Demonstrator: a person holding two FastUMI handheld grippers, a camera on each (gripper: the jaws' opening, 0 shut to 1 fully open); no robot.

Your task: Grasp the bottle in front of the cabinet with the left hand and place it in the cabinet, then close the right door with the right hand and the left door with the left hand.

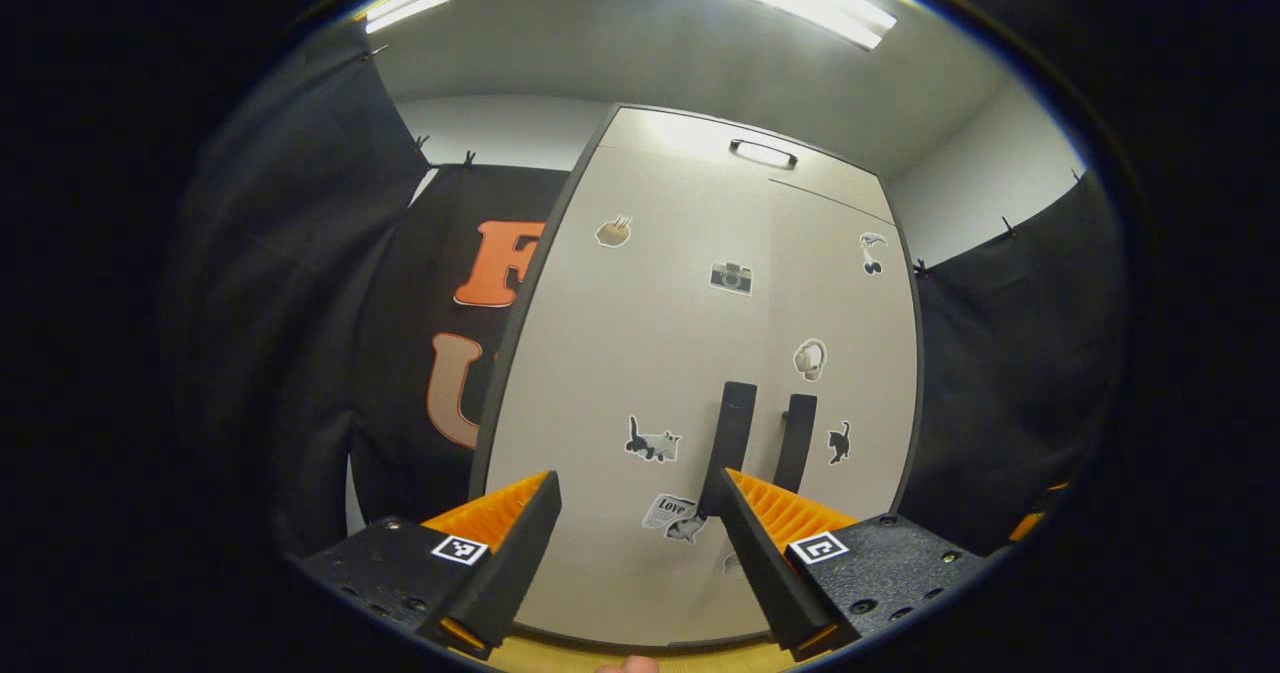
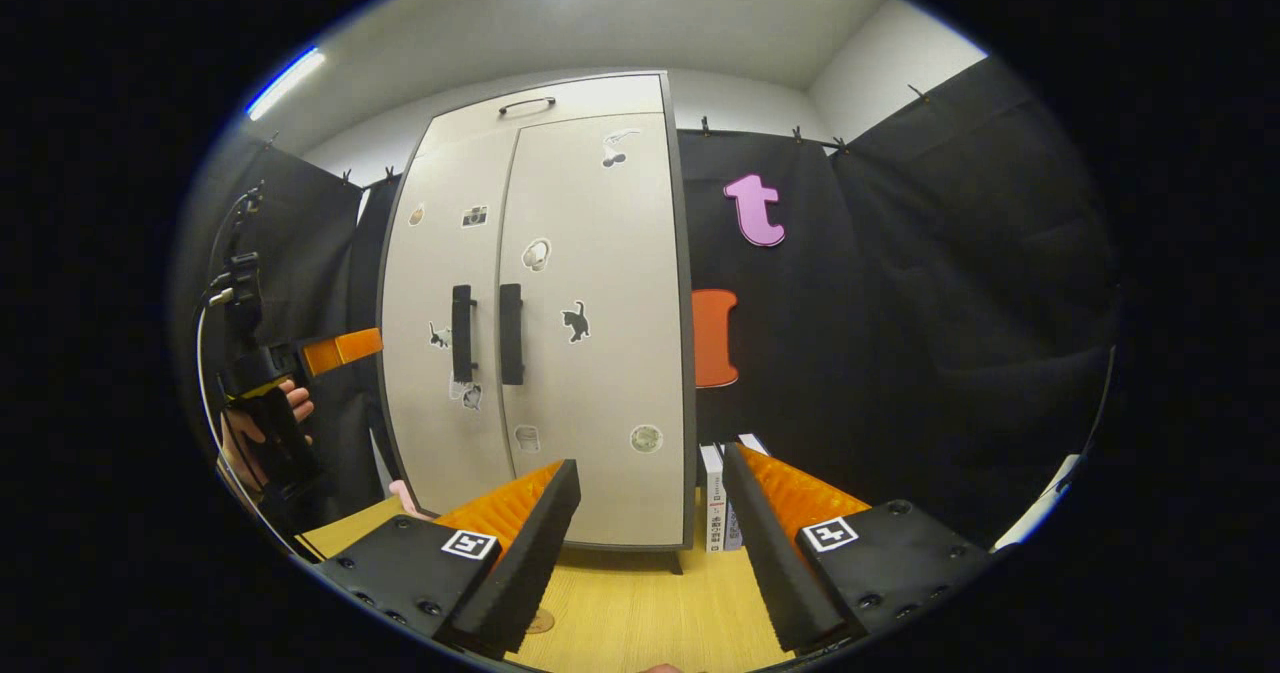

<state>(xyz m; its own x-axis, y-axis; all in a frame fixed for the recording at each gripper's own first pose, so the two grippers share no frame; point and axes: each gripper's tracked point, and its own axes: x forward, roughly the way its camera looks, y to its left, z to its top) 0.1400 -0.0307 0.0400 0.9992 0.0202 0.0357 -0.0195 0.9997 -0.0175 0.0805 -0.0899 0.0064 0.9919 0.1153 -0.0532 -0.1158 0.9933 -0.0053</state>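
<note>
The pale cabinet (image 1: 690,353) stands close in front of my left gripper (image 1: 637,480), both of its doors flush and closed. Its two black handles (image 1: 735,433) rise side by side just beyond the right finger. That gripper is open and holds nothing. In the right gripper view the cabinet (image 2: 590,303) stands farther off on the wooden table (image 2: 640,603), its handles (image 2: 462,333) at mid height. My right gripper (image 2: 650,468) is open and empty, low before the right door. The left gripper (image 2: 350,349), held by a hand (image 2: 295,398), hovers by the cabinet's left side.
Several stickers dot both doors. A few books (image 2: 714,498) stand upright against the cabinet's right side. Something small and pink (image 2: 400,495) lies at the cabinet's lower left corner. Black cloth walls close in the booth on both sides.
</note>
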